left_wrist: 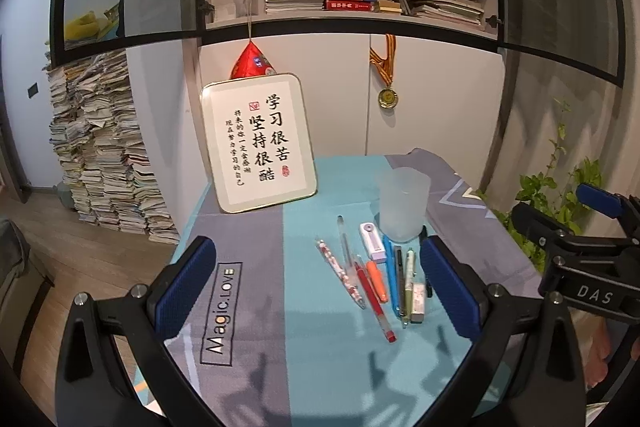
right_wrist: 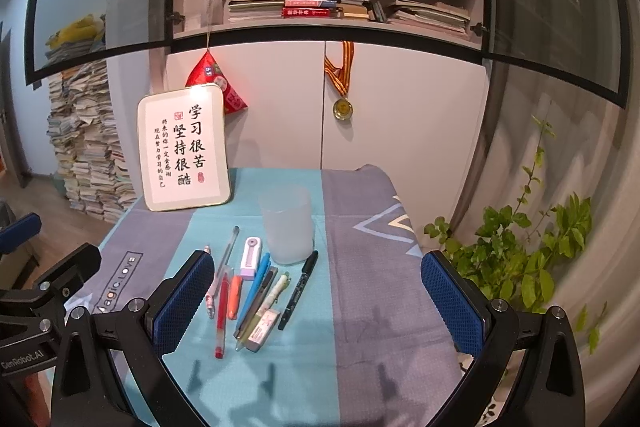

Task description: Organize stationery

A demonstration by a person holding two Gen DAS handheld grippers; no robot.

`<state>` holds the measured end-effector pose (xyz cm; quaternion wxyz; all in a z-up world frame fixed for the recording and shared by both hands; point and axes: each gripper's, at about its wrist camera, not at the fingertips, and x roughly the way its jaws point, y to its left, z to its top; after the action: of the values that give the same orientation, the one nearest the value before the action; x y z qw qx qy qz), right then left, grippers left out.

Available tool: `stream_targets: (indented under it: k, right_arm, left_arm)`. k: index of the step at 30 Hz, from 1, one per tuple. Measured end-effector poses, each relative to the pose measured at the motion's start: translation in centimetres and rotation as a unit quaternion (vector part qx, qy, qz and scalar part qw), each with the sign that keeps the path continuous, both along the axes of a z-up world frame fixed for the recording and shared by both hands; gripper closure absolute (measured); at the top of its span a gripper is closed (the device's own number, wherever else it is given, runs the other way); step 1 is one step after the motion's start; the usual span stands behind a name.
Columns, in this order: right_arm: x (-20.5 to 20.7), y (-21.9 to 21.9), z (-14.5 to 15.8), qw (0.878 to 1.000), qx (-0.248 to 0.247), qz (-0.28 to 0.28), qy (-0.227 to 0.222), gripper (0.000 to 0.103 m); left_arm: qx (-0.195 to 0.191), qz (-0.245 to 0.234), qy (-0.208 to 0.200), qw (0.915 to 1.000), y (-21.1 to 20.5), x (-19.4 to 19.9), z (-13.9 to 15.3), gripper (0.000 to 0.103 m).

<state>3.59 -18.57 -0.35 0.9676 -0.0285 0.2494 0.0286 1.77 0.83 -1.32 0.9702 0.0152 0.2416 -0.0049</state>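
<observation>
Pens (right_wrist: 222, 311) lie in a row on the teal stripe of the tablecloth (right_wrist: 360, 307) — red pen, orange marker (right_wrist: 235, 291), blue pen (right_wrist: 252, 291), black marker (right_wrist: 298, 291) — long axes running front to back, just before the upright frosted cup (right_wrist: 286, 229). Left gripper (left_wrist: 316, 285) and right gripper (right_wrist: 314, 299) hover wide open, empty.

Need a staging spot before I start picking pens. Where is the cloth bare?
Bare: the grey stripe right of the black marker and frosted cup, and the near teal strip below the red pen. Crowded: the pens, eraser and correction tape bunched just before the cup.
</observation>
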Motion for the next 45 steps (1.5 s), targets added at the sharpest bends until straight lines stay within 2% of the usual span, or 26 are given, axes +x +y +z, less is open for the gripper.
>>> stream_targets:
  k: [5,12,16,29,35,45]
  right_arm:
    - [0.3,0.0,-0.1,1.0,0.0,-0.001,0.002,0.0]
    - [0.7,0.1,-0.4,1.0,0.0,0.003,0.004,0.0]
    - [1.0,0.4,-0.7,1.0,-0.008,0.009,-0.001,0.0]
    - [3.4,2.6,-2.6,0.998,-0.045,0.045,-0.006,0.0]
    - [6.9,2.9,-4.3,0.998,-0.049,0.049,0.009,0.0]
    - [15.6,3.1,-8.4,0.994,-0.046,0.075,0.067,0.0]
  left_arm:
    - [-0.012,-0.003,0.003,0.9999,0.4,0.3,-0.1,0.006]
    - [-0.008,-0.028,0.0,0.9996,-0.4,0.3,-0.3,0.005]
    - [-0.007,-0.021,0.001,0.9998,-0.3,0.6,-0.4,0.002]
    - [-0.008,-0.003,0.033,0.9994,1.1,3.5,-2.6,0.001]
    - [-0.006,0.0,0.055,0.9985,2.3,5.4,-4.4,0.001]
    - [-0.01,0.012,0.07,0.9974,4.5,9.5,-7.0,0.001]
